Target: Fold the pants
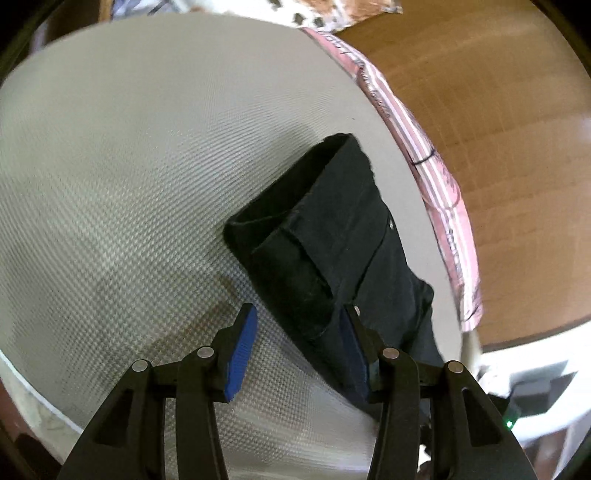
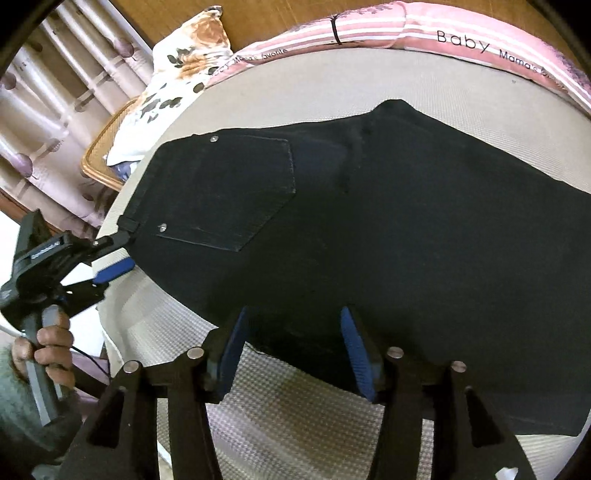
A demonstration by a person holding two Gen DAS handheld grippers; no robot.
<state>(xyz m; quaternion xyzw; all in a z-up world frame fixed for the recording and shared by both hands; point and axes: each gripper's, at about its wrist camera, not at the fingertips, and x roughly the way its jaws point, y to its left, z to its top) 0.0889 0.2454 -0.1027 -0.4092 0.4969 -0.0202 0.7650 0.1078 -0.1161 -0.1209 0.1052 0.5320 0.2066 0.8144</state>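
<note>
Black pants (image 2: 369,221) lie flat on a beige woven mat (image 2: 295,413), back pocket up, waistband at the left. My right gripper (image 2: 291,347) is open, its blue pads straddling the pants' near edge. My left gripper (image 1: 299,343) is open at the waistband corner; its right pad lies against the black cloth (image 1: 332,236), its left pad over bare mat (image 1: 110,184). In the right wrist view the left gripper (image 2: 118,251) shows at the waistband's belt loop, held by a hand.
A pink striped blanket (image 2: 369,26) borders the mat's far side. A floral pillow (image 2: 184,66) and a wicker tray (image 2: 99,155) sit at the far left, curtains behind. Wooden floor (image 1: 498,110) lies beyond the mat.
</note>
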